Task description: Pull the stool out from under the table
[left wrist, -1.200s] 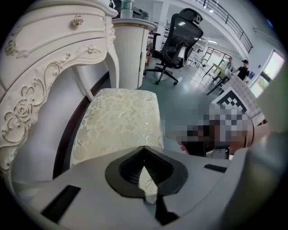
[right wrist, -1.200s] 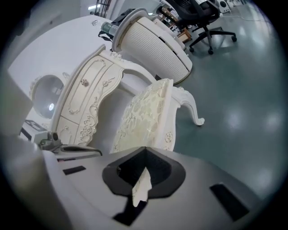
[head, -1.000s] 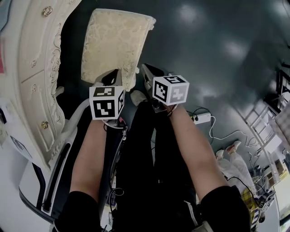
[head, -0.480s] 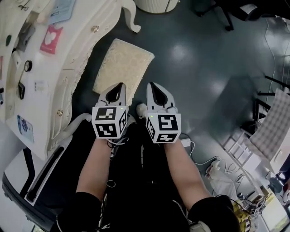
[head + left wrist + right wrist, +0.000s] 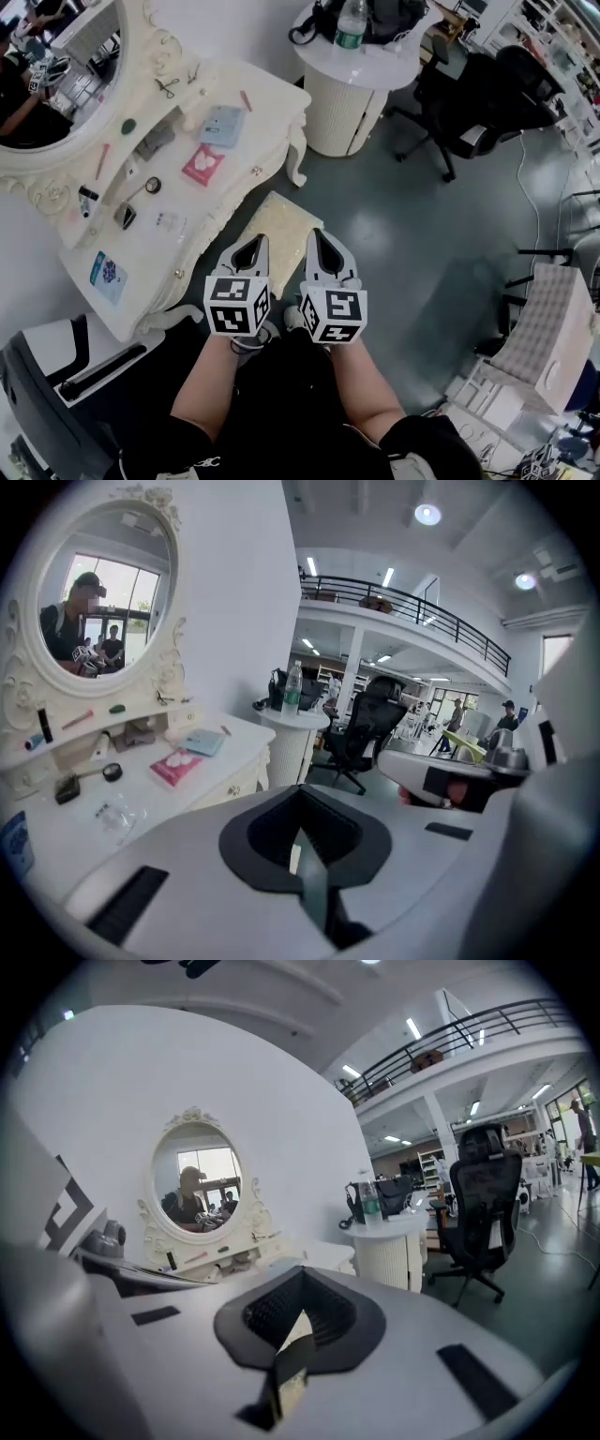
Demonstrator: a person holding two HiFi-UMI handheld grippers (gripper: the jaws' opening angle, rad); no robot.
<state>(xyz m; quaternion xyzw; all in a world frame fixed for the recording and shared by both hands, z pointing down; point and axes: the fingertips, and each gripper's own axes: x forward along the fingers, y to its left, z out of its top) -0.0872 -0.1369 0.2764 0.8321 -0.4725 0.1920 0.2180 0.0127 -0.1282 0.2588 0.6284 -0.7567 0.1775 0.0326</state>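
- Both tongs are held up side by side in the lower middle of the head view, the left tongs (image 5: 251, 246) next to the right tongs (image 5: 323, 239).
- Each pair is pinched together with nothing in it. The two gripper views show only the room past the closed tips.
- The cream, square, padded stool (image 5: 281, 217) stands on the grey floor just above the tongs in the picture. It is beside the front edge of the white carved dressing table (image 5: 267, 112).
- The stool looks to be out from under the table, so the job seems nearly or fully done.
- To do this bit well, first check that no corner of the stool hides under the table edge.
- If it needs more pulling, go down and open both tongs. Grab the near side of the seat with one at each end.
- Pull evenly so the stool slides straight and does not tip or bump the curly table leg (image 5: 298, 169).
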